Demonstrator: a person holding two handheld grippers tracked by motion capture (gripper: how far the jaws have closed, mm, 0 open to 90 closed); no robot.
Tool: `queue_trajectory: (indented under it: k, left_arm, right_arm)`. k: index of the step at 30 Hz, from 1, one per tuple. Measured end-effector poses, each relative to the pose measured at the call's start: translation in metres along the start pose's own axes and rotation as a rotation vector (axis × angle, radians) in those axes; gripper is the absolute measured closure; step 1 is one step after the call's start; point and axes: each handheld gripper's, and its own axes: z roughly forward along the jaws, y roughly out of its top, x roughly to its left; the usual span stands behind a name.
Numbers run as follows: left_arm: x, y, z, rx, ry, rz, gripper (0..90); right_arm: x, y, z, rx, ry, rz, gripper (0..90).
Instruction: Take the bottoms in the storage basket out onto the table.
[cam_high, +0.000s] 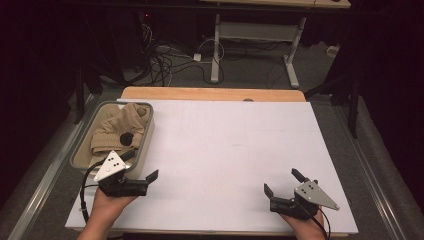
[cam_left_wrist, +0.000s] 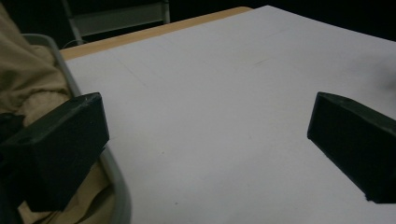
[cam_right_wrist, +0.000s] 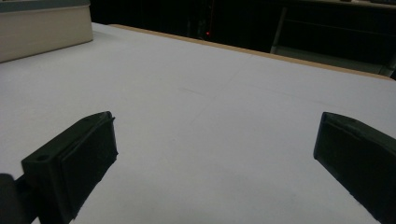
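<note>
Clothing sits untouched in the bin just beside your left gripper, so with both jaws wide apart and empty, right gripper included, everything remains ahead.

Bin: shallow, rectangular, grey-rimmed with pale walls; stands upright at the left edge of the white tabletop, toward the near side.

Cloth: beige fabric, crumpled and loosely heaped inside the bin, filling most of it and rising to about rim height. A small dark patch sits near its middle, possibly a separate item; the view is too coarse to tell.
</note>
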Motion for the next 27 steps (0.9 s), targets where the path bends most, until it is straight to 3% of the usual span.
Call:
queue_trajectory:
  k: [11, 27]
  left_arm:
    - [0.023, 0.0, -0.017, -0.027, 0.066, -0.034, 0.0]
    - [0.063, -0.009, -0.044, -0.019, 0.204, -0.074, 0.0]
  right_arm:
    - [0.002, -0.002, -0.002, -0.004, 0.007, -0.009, 0.4]
    - [0.001, -0.004, -0.005, -0.002, 0.014, -0.014, 0.4]
